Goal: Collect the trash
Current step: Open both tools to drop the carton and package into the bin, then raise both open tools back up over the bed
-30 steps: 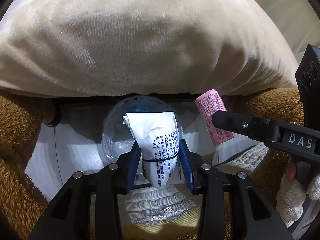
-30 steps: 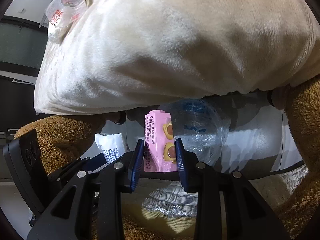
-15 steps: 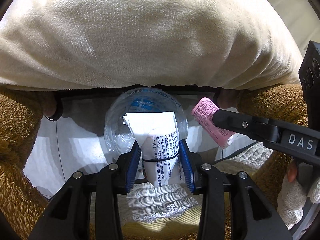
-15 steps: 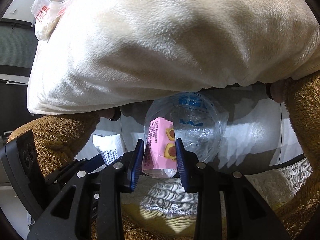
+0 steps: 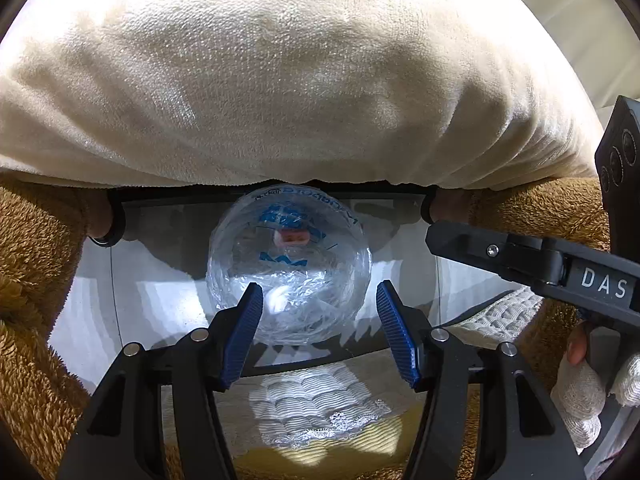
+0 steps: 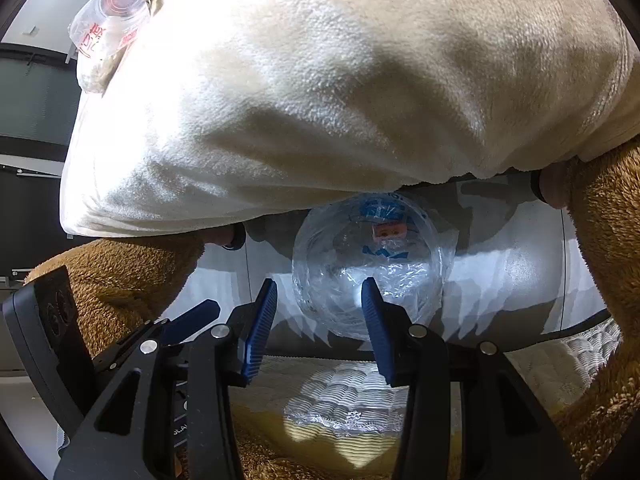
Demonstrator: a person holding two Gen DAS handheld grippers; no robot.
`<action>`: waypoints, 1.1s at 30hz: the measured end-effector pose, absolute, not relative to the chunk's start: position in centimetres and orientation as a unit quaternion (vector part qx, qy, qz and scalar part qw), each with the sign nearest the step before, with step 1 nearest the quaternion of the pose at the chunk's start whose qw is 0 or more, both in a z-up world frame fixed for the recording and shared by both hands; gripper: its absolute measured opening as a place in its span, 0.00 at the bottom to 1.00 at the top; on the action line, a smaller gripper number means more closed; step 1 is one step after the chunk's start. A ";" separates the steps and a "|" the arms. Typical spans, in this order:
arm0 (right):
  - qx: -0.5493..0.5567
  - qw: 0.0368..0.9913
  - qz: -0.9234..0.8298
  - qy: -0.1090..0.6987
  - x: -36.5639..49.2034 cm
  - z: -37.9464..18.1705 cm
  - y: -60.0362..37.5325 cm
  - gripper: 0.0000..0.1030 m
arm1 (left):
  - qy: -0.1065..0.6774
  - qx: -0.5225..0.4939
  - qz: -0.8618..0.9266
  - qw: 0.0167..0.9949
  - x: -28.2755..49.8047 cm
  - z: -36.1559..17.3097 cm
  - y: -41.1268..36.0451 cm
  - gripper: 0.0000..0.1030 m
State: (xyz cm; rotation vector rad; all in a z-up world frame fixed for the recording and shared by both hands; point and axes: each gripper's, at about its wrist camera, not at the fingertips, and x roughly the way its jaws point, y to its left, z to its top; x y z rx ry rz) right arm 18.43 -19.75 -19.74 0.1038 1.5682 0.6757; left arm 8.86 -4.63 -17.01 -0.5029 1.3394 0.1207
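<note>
A round, clear plastic bag [image 5: 288,272] with blue print gapes right below both grippers. Deep inside it lies the pink packet [image 5: 292,236], also seen in the right wrist view [image 6: 390,232]. A white blur [image 5: 276,300] low in the bag may be the white packet. My left gripper [image 5: 319,292] hangs over the bag's near rim, its jaws opening with nothing between them. My right gripper [image 6: 320,286] is likewise opening and empty; its black finger [image 5: 500,248] reaches in from the right in the left wrist view.
A large cream plush cushion [image 5: 280,80] overhangs the bag from behind, with brown fleece [image 5: 32,280] on both sides. A clear plastic cup [image 6: 112,28] lies on the cushion's far left. A gloved hand [image 5: 580,380] holds the right gripper. White lace cloth [image 5: 312,408] lies beneath.
Both grippers have opened. The white packet has left the left jaws and the pink packet the right jaws; both have dropped into the clear bag.
</note>
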 end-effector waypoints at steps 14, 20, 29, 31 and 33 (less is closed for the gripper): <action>0.067 0.721 0.379 0.576 16.5 -13.7 -21.1 0.43 | 0.518 -0.226 0.041 0.824 7.1 -12.2 -4.5 0.56; 0.081 0.749 0.423 0.504 15.7 -10.3 -22.2 0.44 | 0.458 -0.240 0.031 0.855 6.1 -9.4 -3.5 0.56; 0.045 0.777 0.451 0.437 16.8 -6.5 -21.3 0.46 | 0.377 -0.215 0.025 0.900 5.5 -4.5 -1.6 0.56; 0.038 0.778 0.455 0.432 17.6 -6.0 -20.7 0.46 | 0.366 -0.212 0.026 0.906 5.6 -3.6 -1.0 0.56; 0.033 0.775 0.461 0.430 18.1 -5.7 -20.3 0.46 | 0.357 -0.209 0.031 0.910 5.8 -2.9 -0.3 0.56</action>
